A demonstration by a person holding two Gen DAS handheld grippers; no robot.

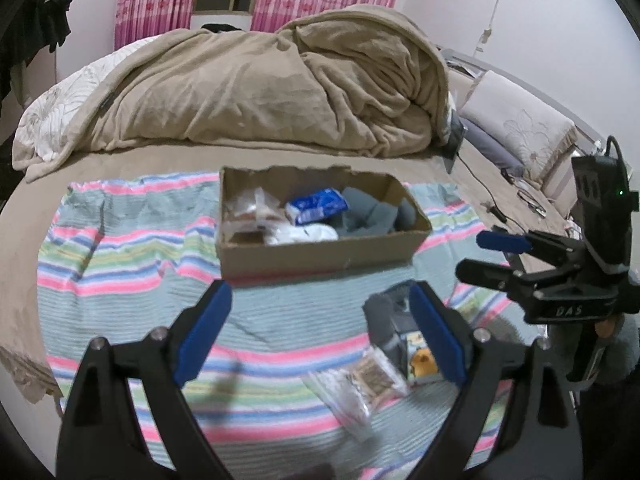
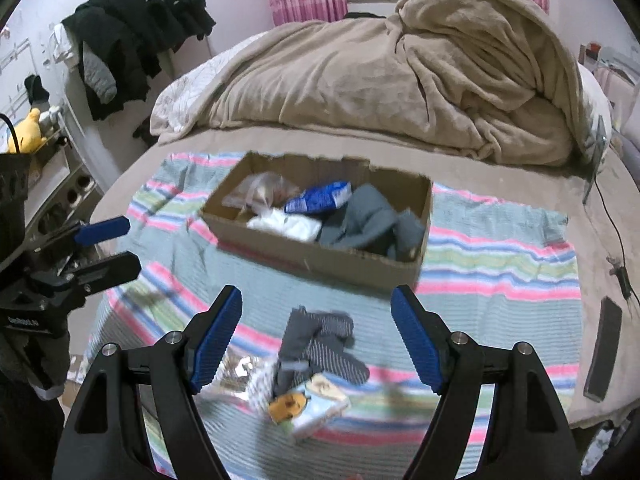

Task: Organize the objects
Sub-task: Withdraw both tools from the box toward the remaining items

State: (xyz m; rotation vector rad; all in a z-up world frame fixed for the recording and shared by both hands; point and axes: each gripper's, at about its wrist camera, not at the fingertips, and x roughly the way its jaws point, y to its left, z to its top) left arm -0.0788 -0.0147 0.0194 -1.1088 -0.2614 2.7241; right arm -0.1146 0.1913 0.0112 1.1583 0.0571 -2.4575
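Where R view adds phone [image 2: 604, 354], L pillows [image 1: 520, 128]

Dim indoor light, motion blur — fisheye-warped edges

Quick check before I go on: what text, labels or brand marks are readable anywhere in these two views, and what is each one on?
"DAS": on the body of the right gripper, seen from the left wrist view.
White lettering on the left gripper: too blurred to read.
Print on the blue packet in the cardboard box: too blurred.
Cartoon-printed pack on the striped cloth: no readable words.
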